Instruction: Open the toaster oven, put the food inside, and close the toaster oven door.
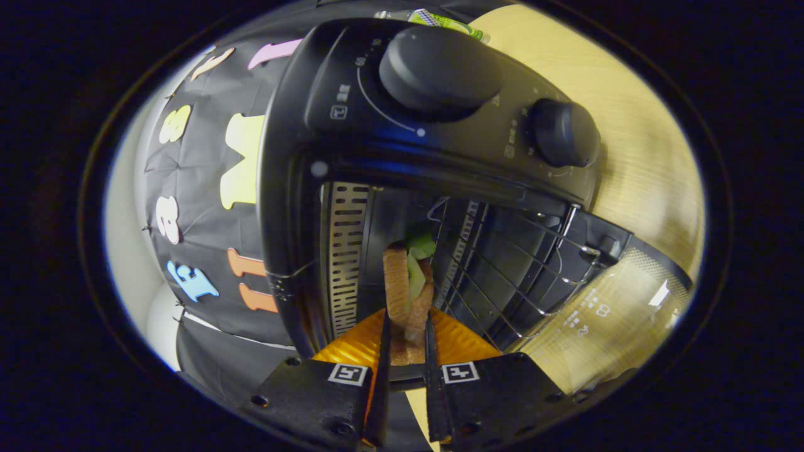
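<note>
Hand-held gripper (406, 342) nearly closed, both fingers (383, 351) pressed on a sandwich (402, 295), one on each side. Sandwich upright between the fingers, brown bread slices with green leaf filling sticking out at the far end. Sandwich held at the mouth of the toaster oven (295, 157), far end already past the front opening, inside the cavity. Toaster oven black, seen tilted. Toaster oven door (603, 326) fully open, glass panel folded down flat towards the tabletop (634, 125), lying beside the fingers. Wire rack (502, 270) inside the cavity, just next to the sandwich; contact with the rack cannot be told. Perforated metal side wall (345, 251) on the other side of the sandwich. Two round knobs on the control panel above the opening: big knob (440, 66) and small knob (562, 132). Wooden tabletop under the oven. Green packet (443, 21) on the tabletop behind the oven, mostly hidden.
</note>
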